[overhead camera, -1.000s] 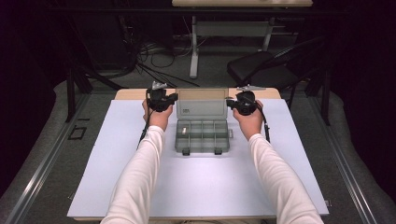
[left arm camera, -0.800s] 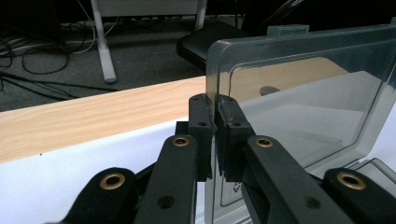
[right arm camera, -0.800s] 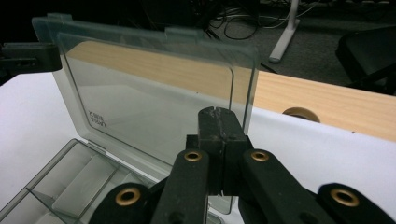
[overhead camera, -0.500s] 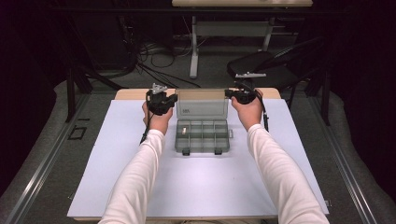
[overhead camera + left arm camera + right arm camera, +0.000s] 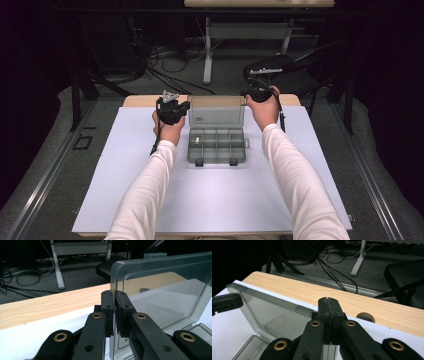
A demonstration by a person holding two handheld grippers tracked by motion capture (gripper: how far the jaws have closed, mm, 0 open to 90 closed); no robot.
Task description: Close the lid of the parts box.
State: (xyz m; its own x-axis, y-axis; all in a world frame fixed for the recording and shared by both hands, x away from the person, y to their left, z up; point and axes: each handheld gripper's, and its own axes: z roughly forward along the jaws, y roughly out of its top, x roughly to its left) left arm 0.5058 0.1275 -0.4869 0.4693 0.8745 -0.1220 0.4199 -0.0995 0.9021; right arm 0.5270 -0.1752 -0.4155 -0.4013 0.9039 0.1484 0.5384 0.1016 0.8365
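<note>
Two tools, one lid: both tools pinch the raised lid of one box, each at an opposite side edge.
Surface: white board (image 5: 210, 200) on a pale wooden table; the box sits toward its far middle, between the person's two forearms.
Box: clear grey plastic compartment box (image 5: 216, 146), long axis running left to right across the surface, latch tabs on the edge nearest the person, hinge on the far edge.
Lid: clear grey plastic lid (image 5: 216, 111) rising from the box's far edge, standing near upright; its long axis also runs left to right, so its two short edges face the two hands.
Left tool (image 5: 114, 298): pressed together on the lid's left edge near the upper corner, one jaw on each face of the plastic.
Right tool (image 5: 328, 305): jaws closed on the lid's right edge, lower part of the edge passing between them.
Nearer hand: neither; left hand (image 5: 171, 131) and right hand (image 5: 265, 111) sit level with each other, just beside the lid's two ends.
Turning relation: the hinge line lies below both tools and along the box's far side, so the lid can only swing forward toward the person or back away; I judge both tools must travel together along that arc.
Contents: small pale item (image 5: 197, 139) in a left compartment of the box, too small to identify.
</note>
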